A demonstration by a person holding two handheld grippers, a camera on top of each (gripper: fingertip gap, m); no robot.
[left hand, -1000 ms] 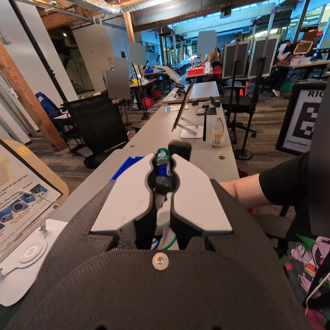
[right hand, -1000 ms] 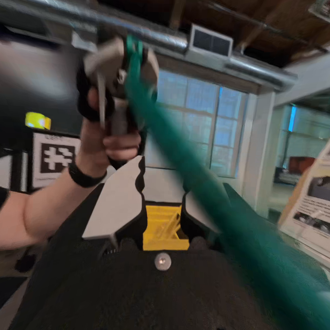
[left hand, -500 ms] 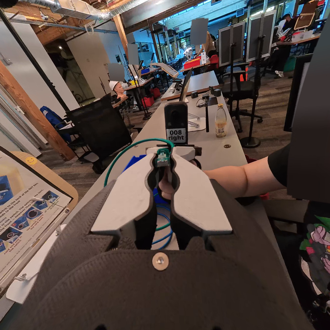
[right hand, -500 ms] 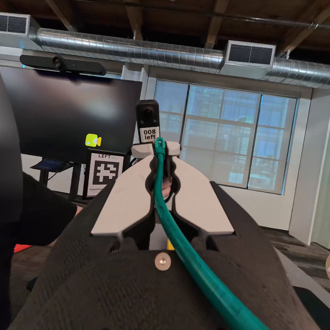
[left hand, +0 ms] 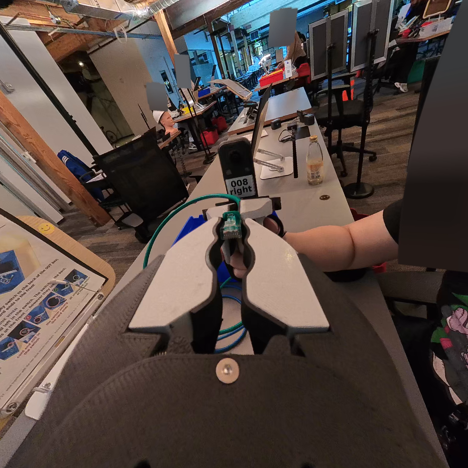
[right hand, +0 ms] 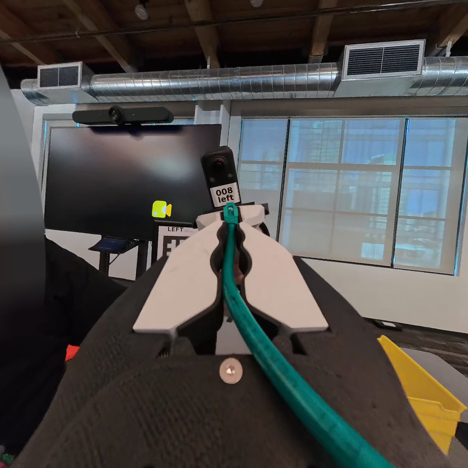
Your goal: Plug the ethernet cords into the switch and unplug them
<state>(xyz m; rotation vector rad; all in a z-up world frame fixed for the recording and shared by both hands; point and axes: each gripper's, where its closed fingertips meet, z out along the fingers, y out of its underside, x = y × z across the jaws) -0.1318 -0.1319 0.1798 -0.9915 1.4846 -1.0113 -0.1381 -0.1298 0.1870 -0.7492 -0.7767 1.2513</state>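
Note:
The green ethernet cord's plug [left hand: 230,228] stands upright between the tips of my left gripper [left hand: 230,224], which is shut on it, contacts facing the camera. My right gripper [right hand: 230,228] faces the left one tip to tip and is shut on the green cord [right hand: 233,291] just behind the plug's boot [right hand: 230,215]. The cord runs back over the right gripper's body. In the left wrist view it loops [left hand: 164,233] down to the table. A blue cord [left hand: 229,340] lies coiled on the table below. The switch is not in view.
A blue bin [left hand: 188,228] sits on the long grey table [left hand: 316,215] under the grippers. An instruction board [left hand: 38,304] stands at the left. A bottle [left hand: 314,162] stands farther down the table. A yellow bin [right hand: 425,395] is at the lower right. Only a small space, under 4 cm, lies between the two pairs of fingers.
My right gripper swung up from a blurred, tilted pose, came level opposite the left one and closed on the green cord behind the plug. The left gripper kept hold of the plug.

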